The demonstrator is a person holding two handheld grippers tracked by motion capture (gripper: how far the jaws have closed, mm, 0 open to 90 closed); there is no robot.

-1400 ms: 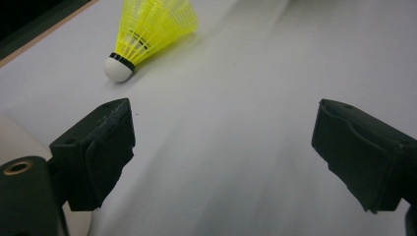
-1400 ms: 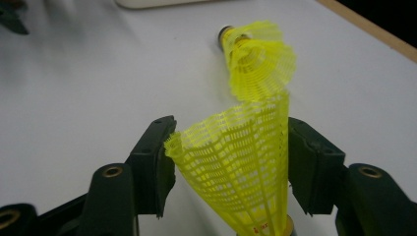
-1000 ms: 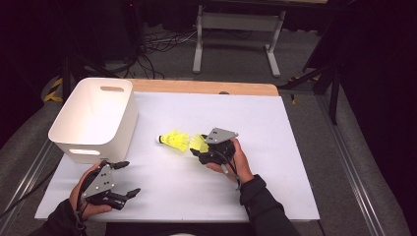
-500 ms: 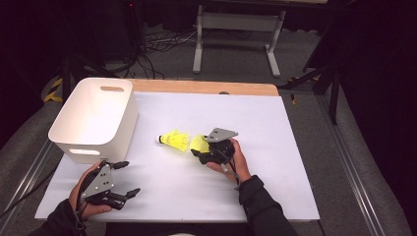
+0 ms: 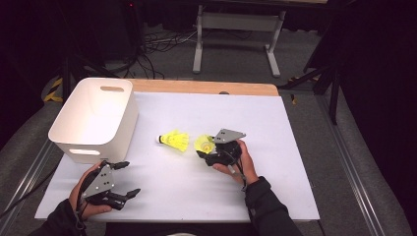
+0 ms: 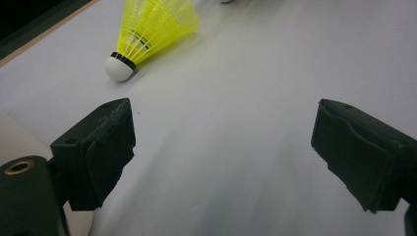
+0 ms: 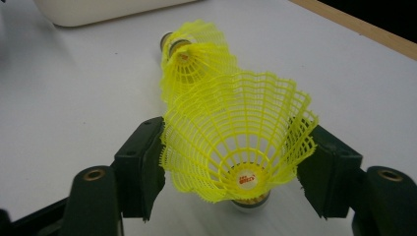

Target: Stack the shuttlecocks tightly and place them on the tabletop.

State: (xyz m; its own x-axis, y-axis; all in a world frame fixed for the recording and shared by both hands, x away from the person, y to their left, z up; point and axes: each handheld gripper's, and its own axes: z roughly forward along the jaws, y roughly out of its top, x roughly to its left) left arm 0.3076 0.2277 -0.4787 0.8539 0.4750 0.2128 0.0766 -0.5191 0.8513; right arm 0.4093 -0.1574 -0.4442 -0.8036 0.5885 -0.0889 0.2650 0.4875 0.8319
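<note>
Two yellow plastic shuttlecocks are on the white table top. One shuttlecock (image 5: 173,140) (image 6: 147,34) lies on its side near the middle, its white cork pointing left. The other shuttlecock (image 5: 204,143) (image 7: 236,142) stands cork down between the jaws of my right gripper (image 5: 210,151) (image 7: 236,172), and both jaws press on its skirt, which looks slightly squeezed. In the right gripper view, the lying shuttlecock (image 7: 189,54) sits just behind the held one. My left gripper (image 5: 125,179) (image 6: 221,152) rests near the front left edge, jaws wide open with nothing between them.
A white plastic bin (image 5: 93,118) with handle slots stands at the table's left side, just beyond the left gripper. The table's wooden back edge (image 5: 206,87) runs behind it. Bare white surface (image 5: 275,172) spreads to the right and front.
</note>
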